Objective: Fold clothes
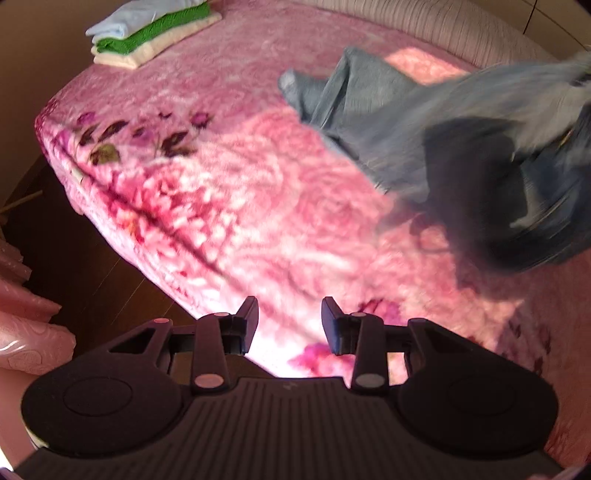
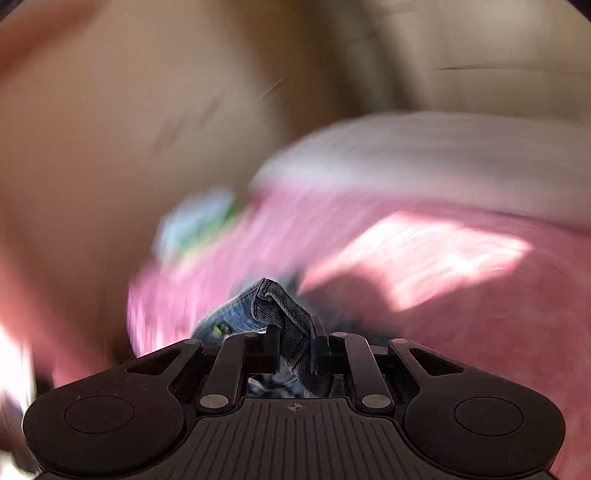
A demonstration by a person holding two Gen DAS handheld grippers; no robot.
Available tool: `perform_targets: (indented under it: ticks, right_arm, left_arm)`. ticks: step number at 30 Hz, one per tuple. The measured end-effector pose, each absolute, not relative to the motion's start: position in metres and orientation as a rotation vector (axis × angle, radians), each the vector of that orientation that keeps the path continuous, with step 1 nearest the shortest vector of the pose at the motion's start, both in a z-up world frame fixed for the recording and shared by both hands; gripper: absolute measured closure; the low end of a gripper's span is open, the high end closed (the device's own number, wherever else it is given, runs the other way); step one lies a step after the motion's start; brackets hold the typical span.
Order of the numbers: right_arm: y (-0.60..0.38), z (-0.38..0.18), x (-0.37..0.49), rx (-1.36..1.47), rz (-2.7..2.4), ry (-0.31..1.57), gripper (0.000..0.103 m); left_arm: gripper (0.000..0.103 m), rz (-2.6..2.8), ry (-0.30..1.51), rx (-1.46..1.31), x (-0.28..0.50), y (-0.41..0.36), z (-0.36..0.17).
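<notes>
My right gripper is clamped on a denim hem of the jeans, lifting them off the bed at two o'clock so they hang free. My left gripper stands apart, empty, ready for the other edge. A folded stack waits at eleven o'clock.

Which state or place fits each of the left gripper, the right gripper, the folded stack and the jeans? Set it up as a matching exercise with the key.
Things:
1. left gripper
2. right gripper
3. folded stack
4. jeans

States or places:
A. at the far corner of the pink bedspread
B. jaws apart, nothing between them
C. partly lifted off the bed, blurred
D. clamped on a denim edge

Pairs: 1-B, 2-D, 3-A, 4-C
</notes>
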State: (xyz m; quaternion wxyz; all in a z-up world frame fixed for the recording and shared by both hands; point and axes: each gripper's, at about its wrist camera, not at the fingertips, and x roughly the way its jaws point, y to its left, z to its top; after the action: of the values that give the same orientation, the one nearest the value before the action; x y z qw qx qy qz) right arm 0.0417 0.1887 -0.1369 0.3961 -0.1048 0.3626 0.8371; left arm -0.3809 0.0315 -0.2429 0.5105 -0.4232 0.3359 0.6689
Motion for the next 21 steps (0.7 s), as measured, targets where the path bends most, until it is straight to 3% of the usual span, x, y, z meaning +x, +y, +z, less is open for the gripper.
perform_targets:
  ticks: [4,8,11,13,17,21]
  right_arm:
    - [0.209,-0.130,0.168,0.210,1.558,1.194,0.090]
    - [0.161,-0.176,0.289,0.497,0.790,1.333,0.090]
    - [0.112,-0.224,0.338,0.458,0.416,1.422,0.086]
    - [0.081,-0.254,0.357,0.373,0.261,1.469,0.078]
    - [0.048,-0.291,0.338,0.154,0.360,1.510,0.073]
    - [0.034,-0.315,0.316,0.147,0.439,1.588,0.069]
  left_arm:
    - [0.070,1.584,0.790,-0.995,-0.363,0.043,-0.240]
    - [0.070,1.542,0.796,-1.006,-0.346,0.050,-0.252]
    - [0.070,1.494,0.824,-1.019,-0.329,0.057,-0.264]
    - [0.070,1.467,0.843,-1.025,-0.318,0.064,-0.272]
    - [0.070,1.430,0.861,-1.045,-0.304,0.082,-0.286]
    - [0.070,1.427,0.897,-0.984,-0.296,0.107,-0.292]
